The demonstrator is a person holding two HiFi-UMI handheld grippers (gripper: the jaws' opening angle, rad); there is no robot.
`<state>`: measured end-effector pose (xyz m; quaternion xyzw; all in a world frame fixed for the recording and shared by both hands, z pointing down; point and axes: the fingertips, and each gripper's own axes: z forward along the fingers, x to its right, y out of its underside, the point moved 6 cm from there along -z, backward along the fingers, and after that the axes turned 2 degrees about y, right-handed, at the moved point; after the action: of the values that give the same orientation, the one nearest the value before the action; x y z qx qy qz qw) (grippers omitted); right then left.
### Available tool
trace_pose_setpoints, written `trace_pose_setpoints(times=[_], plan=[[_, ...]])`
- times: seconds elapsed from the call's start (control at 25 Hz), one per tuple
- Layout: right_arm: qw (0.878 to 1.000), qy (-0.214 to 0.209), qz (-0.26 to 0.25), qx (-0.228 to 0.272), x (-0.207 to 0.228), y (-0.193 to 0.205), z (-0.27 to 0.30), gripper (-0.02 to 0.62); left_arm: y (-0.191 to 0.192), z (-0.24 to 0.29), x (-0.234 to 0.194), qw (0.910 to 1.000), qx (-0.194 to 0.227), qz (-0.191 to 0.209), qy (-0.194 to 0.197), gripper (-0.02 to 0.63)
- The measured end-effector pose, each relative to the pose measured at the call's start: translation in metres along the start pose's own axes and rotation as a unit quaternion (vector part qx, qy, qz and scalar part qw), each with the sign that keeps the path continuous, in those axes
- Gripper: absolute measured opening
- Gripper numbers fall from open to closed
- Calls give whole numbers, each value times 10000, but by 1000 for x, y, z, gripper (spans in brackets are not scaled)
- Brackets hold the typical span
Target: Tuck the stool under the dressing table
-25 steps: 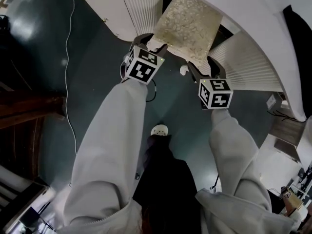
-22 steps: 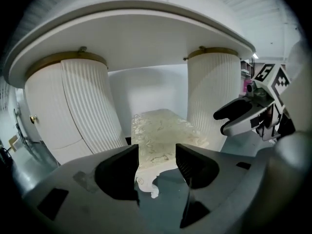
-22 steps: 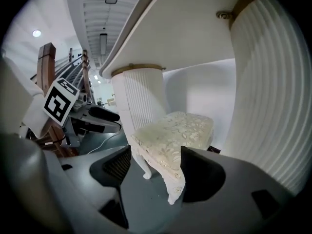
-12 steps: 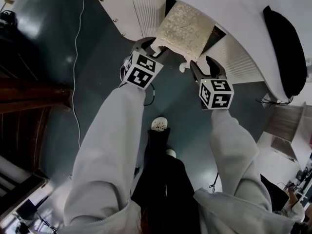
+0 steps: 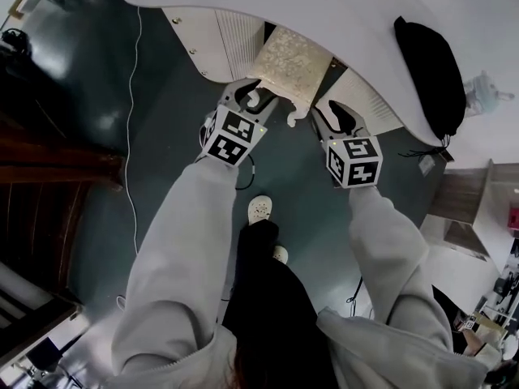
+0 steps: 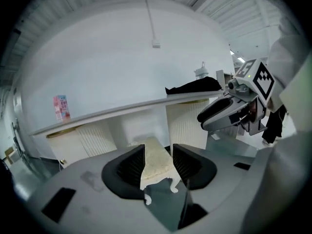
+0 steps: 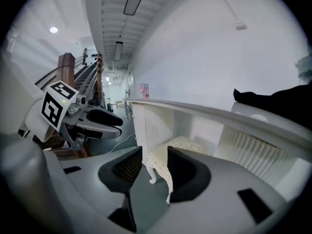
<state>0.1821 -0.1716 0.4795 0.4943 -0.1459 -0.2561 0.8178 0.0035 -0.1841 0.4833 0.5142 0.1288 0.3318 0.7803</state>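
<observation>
Count: 1 stool point(image 5: 288, 59), 1 counter point(image 5: 340, 14), 2 tongs, 1 black bag point(image 5: 430, 75) on counter, 1 pink carton point(image 6: 59, 107) at counter's far end, 1 white cable point(image 5: 130, 136) on floor point(image 5: 162, 79).

Stool: partway in counter's knee gap, between two ribbed fronts point(image 5: 235, 35); near edge and curled legs outside.

Left tongs point(image 5: 253, 96): spread, just been closing, pinching nothing; stool seen through the gap, clear of the pads.

Right tongs point(image 5: 331, 112): same, spread, just been closing, empty.

Carton print: too small to read.
</observation>
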Motion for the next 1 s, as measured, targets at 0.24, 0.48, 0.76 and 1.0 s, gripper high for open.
trace_pose_setpoints(times=[0.24,0.48,0.76,1.0], plan=[[9989,38,287,367,-1,-39,-53,157,-64,-39,26,9987,499,28,-95,86],[9970,77,531,561,-2,-72,-100,92,-116,-69,40,9934,996,-505,-267,52],[9926,150,822,882,3,-119,-130,52,-165,-99,36,9812,1539,-1037,-524,35],[9845,219,1333,1122,5,-137,-160,52,-180,-125,42,9779,1564,-1270,-565,29]])
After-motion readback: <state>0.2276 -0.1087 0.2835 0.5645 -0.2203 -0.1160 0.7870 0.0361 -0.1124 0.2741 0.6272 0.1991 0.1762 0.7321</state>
